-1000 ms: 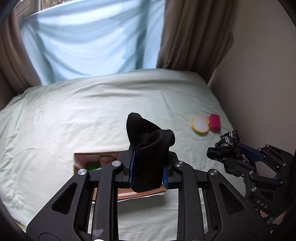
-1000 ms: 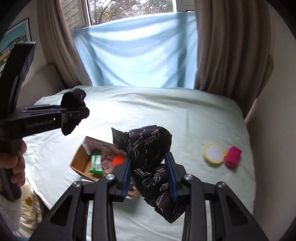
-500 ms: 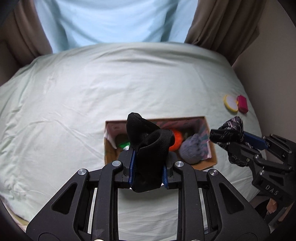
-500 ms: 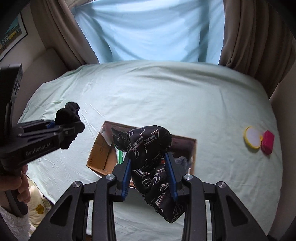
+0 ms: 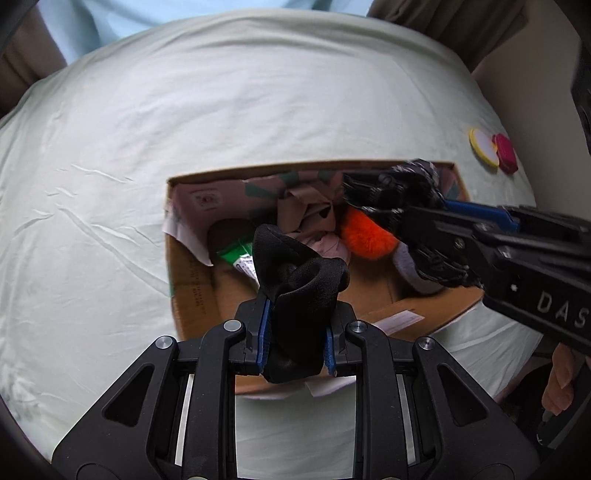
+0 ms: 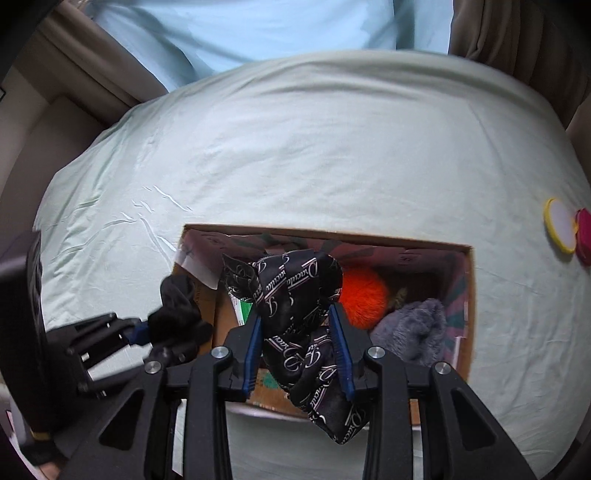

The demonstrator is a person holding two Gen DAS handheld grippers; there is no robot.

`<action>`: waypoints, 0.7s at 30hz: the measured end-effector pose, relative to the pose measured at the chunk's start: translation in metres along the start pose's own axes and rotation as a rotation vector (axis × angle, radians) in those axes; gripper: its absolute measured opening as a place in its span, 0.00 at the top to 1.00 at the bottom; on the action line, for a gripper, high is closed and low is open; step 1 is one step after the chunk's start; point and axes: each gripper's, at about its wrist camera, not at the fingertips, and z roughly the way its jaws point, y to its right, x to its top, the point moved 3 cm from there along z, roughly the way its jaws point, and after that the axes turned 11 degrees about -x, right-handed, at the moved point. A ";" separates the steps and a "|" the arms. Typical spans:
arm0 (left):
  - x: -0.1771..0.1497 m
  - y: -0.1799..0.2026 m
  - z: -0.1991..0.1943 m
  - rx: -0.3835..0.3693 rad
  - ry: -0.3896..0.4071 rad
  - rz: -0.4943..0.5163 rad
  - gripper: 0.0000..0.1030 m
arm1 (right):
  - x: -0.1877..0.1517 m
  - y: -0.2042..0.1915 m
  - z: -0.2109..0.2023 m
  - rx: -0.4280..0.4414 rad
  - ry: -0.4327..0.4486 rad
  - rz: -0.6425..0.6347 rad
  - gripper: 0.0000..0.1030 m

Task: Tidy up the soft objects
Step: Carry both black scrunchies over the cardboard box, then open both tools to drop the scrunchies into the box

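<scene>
My left gripper (image 5: 297, 334) is shut on a plain black cloth (image 5: 299, 280) and holds it above the near left part of an open cardboard box (image 5: 192, 295). My right gripper (image 6: 298, 343) is shut on a black patterned cloth with white lettering (image 6: 295, 295) and holds it over the same box (image 6: 467, 332). The box holds an orange fluffy ball (image 6: 364, 297), a grey fuzzy item (image 6: 413, 332), a green packet (image 5: 236, 254) and crumpled paper (image 5: 306, 210). The right gripper also shows in the left wrist view (image 5: 410, 225), and the left one in the right wrist view (image 6: 162, 332).
The box sits on a bed with a pale green sheet (image 5: 110, 184). A yellow-rimmed round pad (image 6: 559, 225) and a pink item (image 6: 585, 236) lie on the sheet to the right. Brown curtains (image 6: 92, 66) and a light blue sheet (image 6: 240, 26) hang behind.
Both grippers have tilted down and moved in over the box, each keeping its cloth. The box now fills the middle of both views.
</scene>
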 end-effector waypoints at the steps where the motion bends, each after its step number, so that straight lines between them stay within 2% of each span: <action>1: -0.001 -0.002 0.009 0.004 -0.014 0.006 0.81 | 0.002 -0.001 0.009 0.006 -0.018 0.006 0.69; 6: 0.001 -0.007 0.031 -0.016 -0.049 0.007 0.81 | 0.007 0.000 0.037 0.020 -0.082 0.031 0.69; 7: 0.002 -0.006 0.031 -0.023 -0.040 0.016 0.77 | 0.008 0.002 0.040 0.026 -0.087 0.041 0.68; 8: 0.003 -0.004 0.031 -0.019 -0.030 0.035 0.69 | 0.009 0.002 0.042 0.042 -0.094 0.054 0.59; 9: 0.003 -0.002 0.032 -0.007 -0.033 0.054 0.34 | 0.011 0.003 0.044 0.067 -0.098 0.068 0.53; 10: 0.002 0.000 0.035 0.026 -0.046 0.072 0.00 | 0.014 0.005 0.044 0.078 -0.096 0.082 0.36; 11: 0.001 0.000 0.037 0.050 -0.055 0.081 0.01 | 0.016 0.007 0.044 0.074 -0.089 0.089 0.13; 12: 0.000 -0.001 0.037 0.065 -0.048 0.086 0.00 | 0.018 0.009 0.043 0.071 -0.082 0.091 0.03; 15: -0.005 -0.002 0.037 0.036 -0.053 0.066 0.00 | 0.018 0.016 0.040 0.070 -0.077 0.094 0.00; 21: -0.010 -0.004 0.033 0.035 -0.053 0.039 0.00 | 0.015 0.026 0.035 0.094 -0.065 0.146 0.00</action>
